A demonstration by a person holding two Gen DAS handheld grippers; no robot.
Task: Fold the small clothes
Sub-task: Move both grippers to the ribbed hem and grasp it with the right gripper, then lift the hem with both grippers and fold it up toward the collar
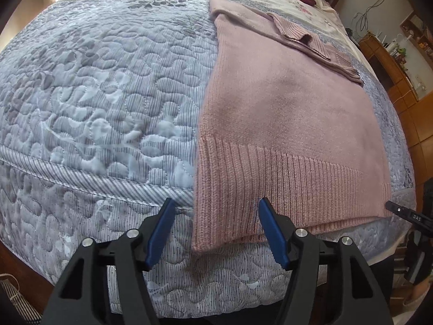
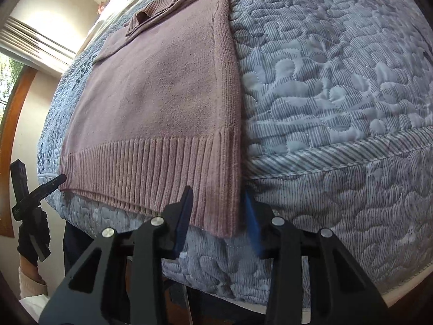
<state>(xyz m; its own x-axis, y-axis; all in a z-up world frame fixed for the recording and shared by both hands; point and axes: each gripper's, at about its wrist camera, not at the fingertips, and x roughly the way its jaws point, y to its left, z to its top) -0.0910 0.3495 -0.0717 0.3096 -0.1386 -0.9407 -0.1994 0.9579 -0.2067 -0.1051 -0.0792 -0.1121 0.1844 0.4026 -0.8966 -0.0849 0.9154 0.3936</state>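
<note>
Two grippers, left gripper (image 1: 215, 203) and right gripper (image 2: 217, 193), gape wide, empty, straddling the pink sweater's (image 1: 284, 119) ribbed hem corners on the quilt (image 1: 94, 94).

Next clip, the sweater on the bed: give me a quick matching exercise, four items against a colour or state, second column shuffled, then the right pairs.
Items:
1. sweater
2. quilt
3. ribbed hem
4. left gripper

Descriptions:
A. blue-grey, stitched pattern
B. pink knit, lying flat with a sleeve folded across it
C. jaws open, either side of the hem's corner
D. hangs over the bed's near edge

Pairs: 1-B, 2-A, 3-D, 4-C
</note>
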